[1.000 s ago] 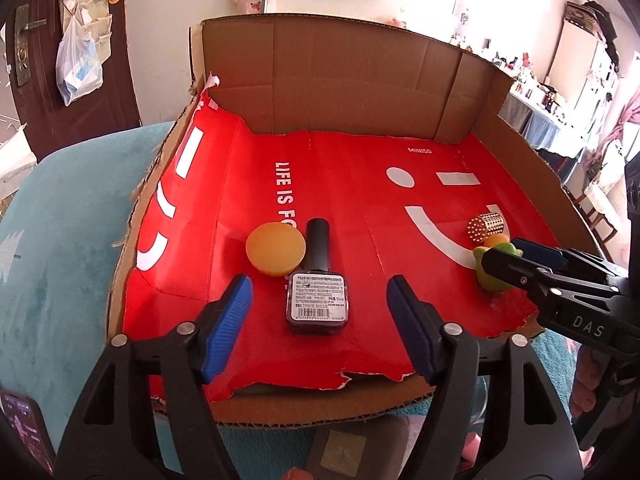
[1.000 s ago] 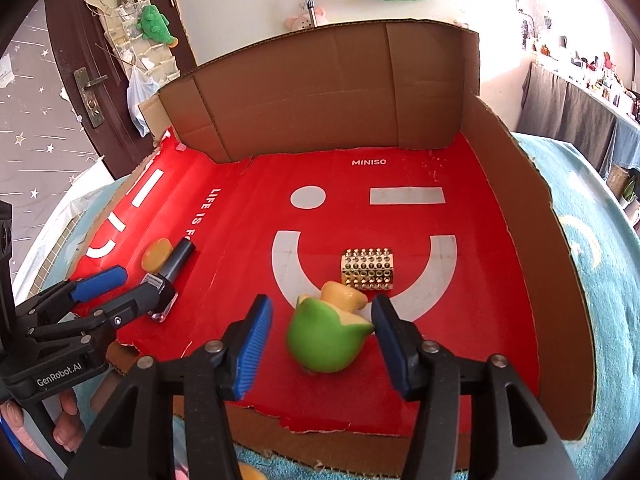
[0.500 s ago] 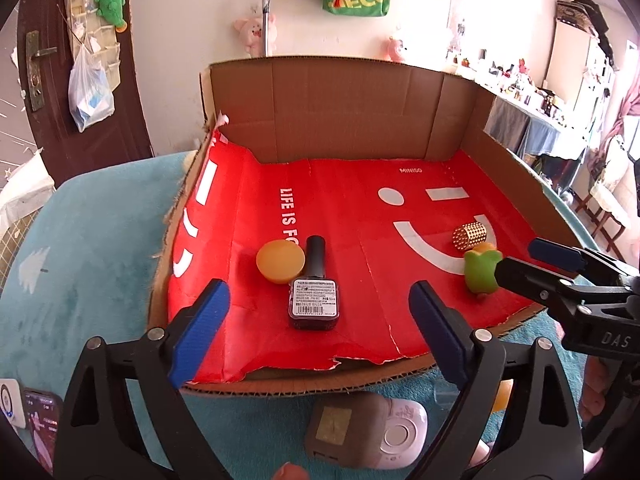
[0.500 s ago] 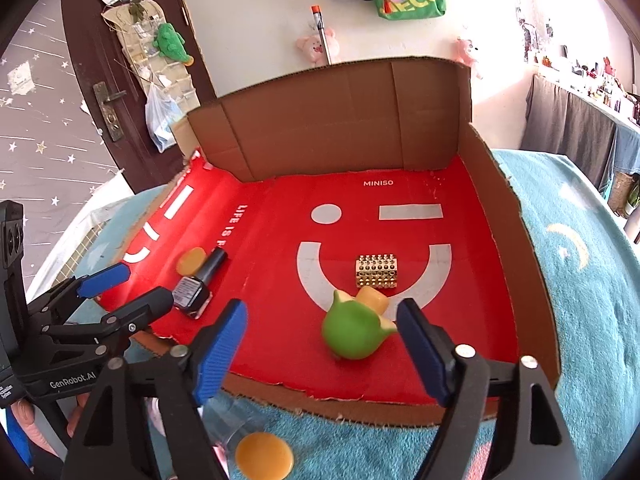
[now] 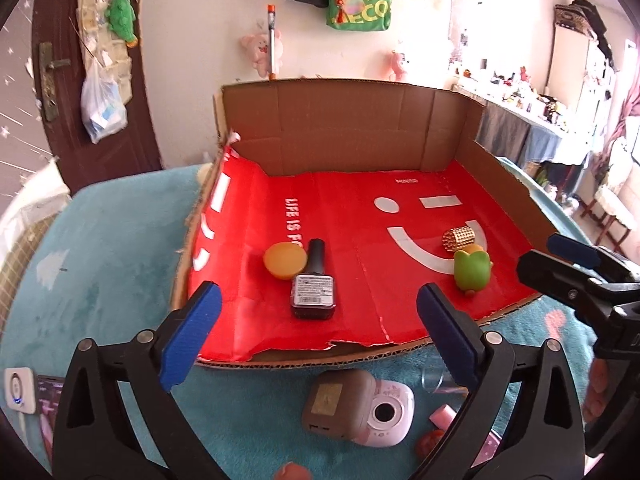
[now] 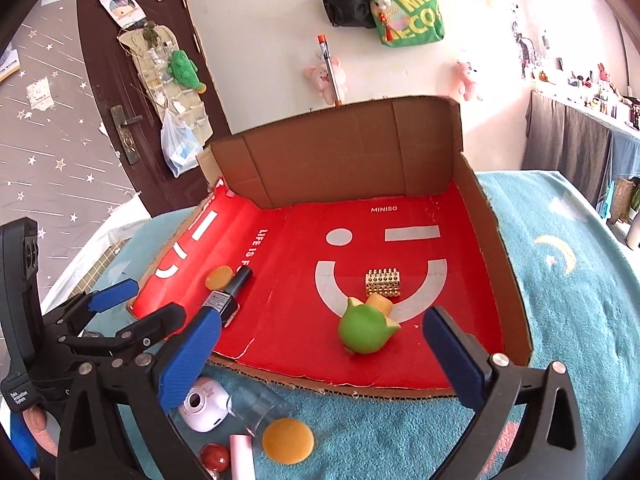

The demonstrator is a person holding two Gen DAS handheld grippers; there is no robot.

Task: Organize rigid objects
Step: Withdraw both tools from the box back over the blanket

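Jaws of both grippers spread wide, nothing between them. Left gripper [image 5: 318,336] hangs over the teal blanket [image 5: 104,264] just short of the box's torn front edge; right gripper [image 6: 320,360] likewise, at the box's right half.

Near, on the blanket in front of the box: small pink-and-white camera [image 5: 360,408], clear tumbler on its side [image 6: 262,406], orange disc [image 6: 288,439], pink stick [image 6: 242,456], red ball [image 6: 215,456].

Cardboard box [image 5: 344,128], red printed liner, front wall missing. Inside, left front: nail polish bottle [image 5: 313,284] lying flat, label up, cap pointing to the back wall. Orange round lid [image 5: 285,261] just left of it, touching the bottle's neck.

Inside, right front: green toy [image 6: 366,330], an orange piece [image 6: 379,304] against its far side. Gold studded cylinder [image 6: 383,283] just behind, on the white smile print.

Far: white wall, green bag [image 6: 412,12], dark door [image 6: 132,88].
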